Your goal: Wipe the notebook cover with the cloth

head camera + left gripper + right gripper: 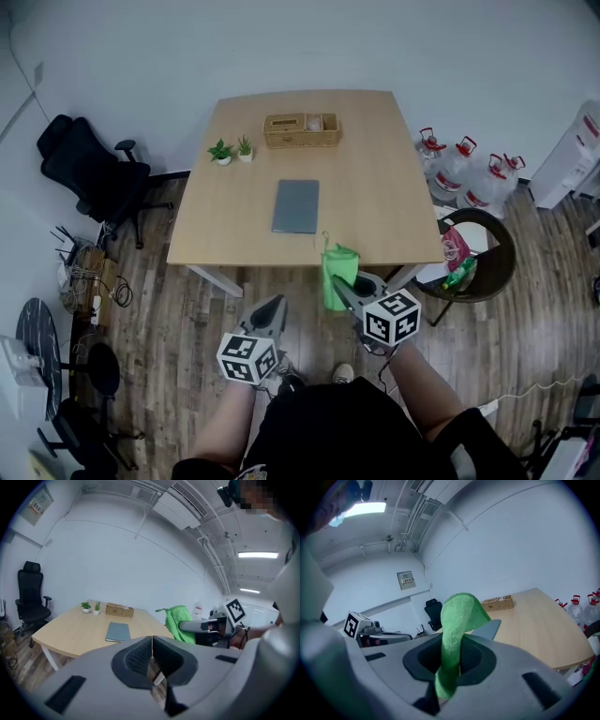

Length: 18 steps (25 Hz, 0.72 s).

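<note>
**A:** Head view first. Where is everything?

**B:** The thin grey rectangular notebook [296, 206] lies closed near the middle of the pale wooden tabletop [375, 197]. The soft green microfibre cloth [338, 272] hangs from the right claw [345, 284], just off the tabletop's near edge and well apart from the notebook.

**A:** And the left gripper view?

**B:** The left claw [152, 654] is clenched, its jaws meeting on nothing. The notebook lies beyond it, untouched.

**A:** Right gripper view?

**B:** The jaws pinch a narrow fold of the cloth. A loop stands above them and a tail droops below.

**A:** How will these things handle?

**B:** I'd guess the cloth is light and limp, so it will bunch up unless the loop is pressed flat onto the cover. The notebook looks light and smooth, so it may slide under a wipe. Pinning a corner with the left claw would probably steady it.
</note>
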Available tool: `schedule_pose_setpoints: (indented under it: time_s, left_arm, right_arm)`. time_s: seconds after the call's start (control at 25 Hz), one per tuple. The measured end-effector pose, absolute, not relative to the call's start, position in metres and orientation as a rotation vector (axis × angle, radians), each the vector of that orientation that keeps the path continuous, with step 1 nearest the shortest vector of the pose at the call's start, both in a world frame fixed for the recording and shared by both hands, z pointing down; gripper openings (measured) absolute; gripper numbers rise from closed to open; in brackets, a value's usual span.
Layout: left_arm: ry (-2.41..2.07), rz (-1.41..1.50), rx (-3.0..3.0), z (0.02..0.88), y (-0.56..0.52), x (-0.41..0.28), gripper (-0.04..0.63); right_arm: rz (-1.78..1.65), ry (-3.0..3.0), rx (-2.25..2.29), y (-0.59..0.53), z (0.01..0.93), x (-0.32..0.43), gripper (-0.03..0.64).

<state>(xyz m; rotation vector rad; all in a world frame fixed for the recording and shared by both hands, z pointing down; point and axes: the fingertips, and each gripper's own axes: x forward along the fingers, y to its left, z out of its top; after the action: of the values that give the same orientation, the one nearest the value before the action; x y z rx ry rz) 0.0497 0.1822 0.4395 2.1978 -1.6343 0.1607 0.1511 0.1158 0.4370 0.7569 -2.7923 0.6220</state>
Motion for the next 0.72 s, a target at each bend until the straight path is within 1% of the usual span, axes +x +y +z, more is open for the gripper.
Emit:
schedule_pose_setpoints:
  time_s: [0.72]
  left_arm:
    - [-1.652,0.160,2.187,0.4350,0.1747,0.0543,0.006]
  right_arm:
    - [0.612,-2.815,0.710,0.1108,0.4312,0.1520,0.061]
